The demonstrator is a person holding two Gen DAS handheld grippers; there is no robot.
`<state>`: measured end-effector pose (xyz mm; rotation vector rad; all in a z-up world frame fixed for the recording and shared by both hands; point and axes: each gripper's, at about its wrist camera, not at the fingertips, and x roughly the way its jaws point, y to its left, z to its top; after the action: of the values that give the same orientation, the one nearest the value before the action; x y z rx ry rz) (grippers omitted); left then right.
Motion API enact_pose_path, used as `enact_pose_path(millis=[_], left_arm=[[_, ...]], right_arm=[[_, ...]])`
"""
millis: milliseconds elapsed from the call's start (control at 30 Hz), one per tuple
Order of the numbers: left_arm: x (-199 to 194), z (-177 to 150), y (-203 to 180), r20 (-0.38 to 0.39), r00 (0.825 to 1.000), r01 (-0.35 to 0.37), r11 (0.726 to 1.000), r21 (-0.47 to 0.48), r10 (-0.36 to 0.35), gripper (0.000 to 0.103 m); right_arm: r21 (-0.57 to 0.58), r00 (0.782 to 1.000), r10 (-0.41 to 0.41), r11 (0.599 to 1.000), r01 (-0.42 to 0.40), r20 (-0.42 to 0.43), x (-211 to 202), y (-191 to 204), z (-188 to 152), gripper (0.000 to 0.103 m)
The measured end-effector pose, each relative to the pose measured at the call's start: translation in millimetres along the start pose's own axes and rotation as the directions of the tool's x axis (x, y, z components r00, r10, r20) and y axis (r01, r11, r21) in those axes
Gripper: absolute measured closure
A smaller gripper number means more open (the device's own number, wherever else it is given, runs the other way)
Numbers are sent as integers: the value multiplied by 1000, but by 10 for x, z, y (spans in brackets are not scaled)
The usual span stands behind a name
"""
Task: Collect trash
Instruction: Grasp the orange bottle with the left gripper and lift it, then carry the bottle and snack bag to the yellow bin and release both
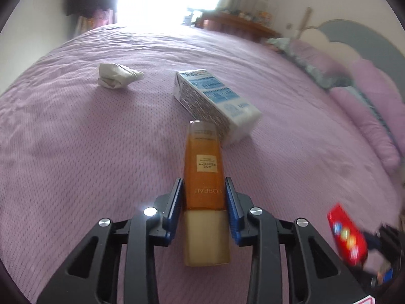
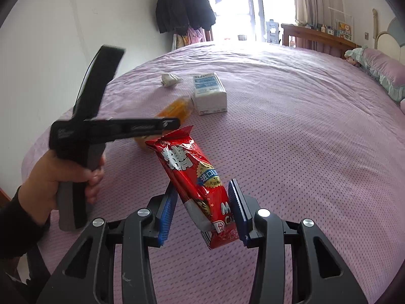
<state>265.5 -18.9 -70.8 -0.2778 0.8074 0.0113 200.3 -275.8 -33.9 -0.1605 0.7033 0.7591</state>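
My left gripper (image 1: 204,190) is shut on an orange L'Oreal tube (image 1: 204,172) with a cream cap, held above the purple bed (image 1: 76,152). The tube also shows in the right wrist view (image 2: 177,109), partly hidden behind the left gripper's body. My right gripper (image 2: 202,192) is shut on a red snack wrapper (image 2: 195,182), also seen blurred at the lower right of the left wrist view (image 1: 346,235). A white and blue carton (image 1: 215,101) lies on the bed just beyond the tube; it shows too in the right wrist view (image 2: 208,92). A crumpled white tissue (image 1: 117,76) lies left of it (image 2: 170,79).
Purple pillows (image 1: 367,116) and a doll (image 2: 354,55) lie along the bed's right side by the headboard. A wooden shelf (image 2: 316,35) stands behind the bed. Dark coats (image 2: 182,5) hang by the bright window. The person's left hand (image 2: 50,177) grips the left gripper's handle.
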Motion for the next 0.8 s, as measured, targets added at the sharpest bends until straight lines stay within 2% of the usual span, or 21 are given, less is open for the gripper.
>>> enact_pose_path(millis=[233,400,533,567,700,733,800], left_arm=[[-627,-483,-4,18,984,172,977,125,-175,70],[-1059,-946,-191,-26,957,288,934,212,-290,70],[-1344,-1302,-408,-86,917,397,882,253,-388,70],[-1413,-1422,-495,-112,899,439,862,254,-424,70],[-1583,-1776,-790,-182,843,538,796,277,-506,70],[-1600,-1831,-840,-193,834,551,786,282,-516,70],[-1668,-2019,-1005,-234,804,595,747,298,-547,70]], right_arm=[[70,997,1,998,-6,72,-421,121,-325,62],[150,990,-29,989,7,141,-864,257,-720,62],[220,979,-69,975,26,193,-1341,377,-1120,62],[234,977,-87,972,39,197,-1458,416,-1220,62],[281,965,-175,953,116,197,-1892,563,-1644,62],[299,959,-211,943,149,190,-2014,602,-1790,62],[349,947,-275,915,204,168,-2222,636,-2085,62]])
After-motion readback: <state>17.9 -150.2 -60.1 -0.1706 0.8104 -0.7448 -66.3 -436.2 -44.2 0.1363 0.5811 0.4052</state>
